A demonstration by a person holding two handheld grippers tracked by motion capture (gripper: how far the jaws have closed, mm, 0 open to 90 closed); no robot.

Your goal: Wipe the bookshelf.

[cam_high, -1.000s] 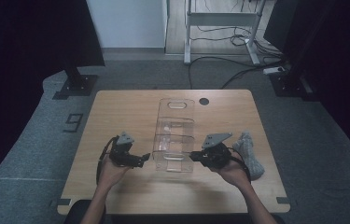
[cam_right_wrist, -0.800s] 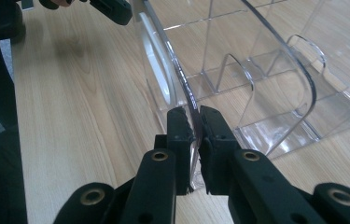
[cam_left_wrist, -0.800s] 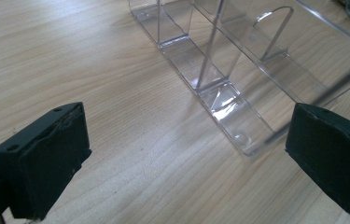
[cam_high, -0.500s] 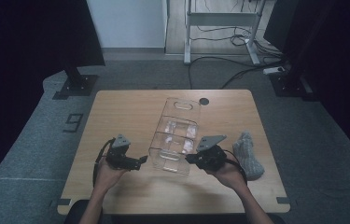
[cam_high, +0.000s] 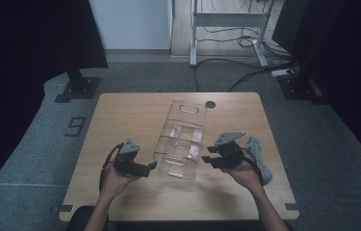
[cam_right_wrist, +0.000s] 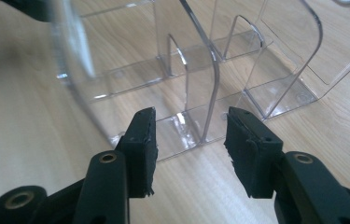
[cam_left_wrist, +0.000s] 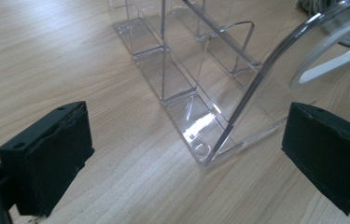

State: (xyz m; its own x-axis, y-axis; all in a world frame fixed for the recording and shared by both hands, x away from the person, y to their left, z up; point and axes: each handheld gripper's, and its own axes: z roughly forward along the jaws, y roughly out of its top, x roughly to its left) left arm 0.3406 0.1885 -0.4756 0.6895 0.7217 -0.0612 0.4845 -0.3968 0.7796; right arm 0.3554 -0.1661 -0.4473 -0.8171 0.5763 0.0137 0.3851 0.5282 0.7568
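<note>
A clear plastic organizer [cam_high: 180, 142] is lying at the centre of the frame on the wooden table [cam_high: 120, 115]. The left gripper [cam_high: 145, 167] is sitting lower left of it, jaws wide apart. The right gripper [cam_high: 207, 159], lower right, has just been opening and is pressing on nothing.

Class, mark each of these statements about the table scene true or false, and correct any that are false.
1. The clear plastic organiser lies on the wooden table between the two claws. True.
2. The right claw is clamped on the organiser's wall. False: its pads stand apart, having just been opening, and nothing is pressed between them.
3. The left claw is wide open. True.
4. A grey cloth lies near the table's right edge. True.
5. The organiser is full of pens. False: its compartments look empty.
</note>
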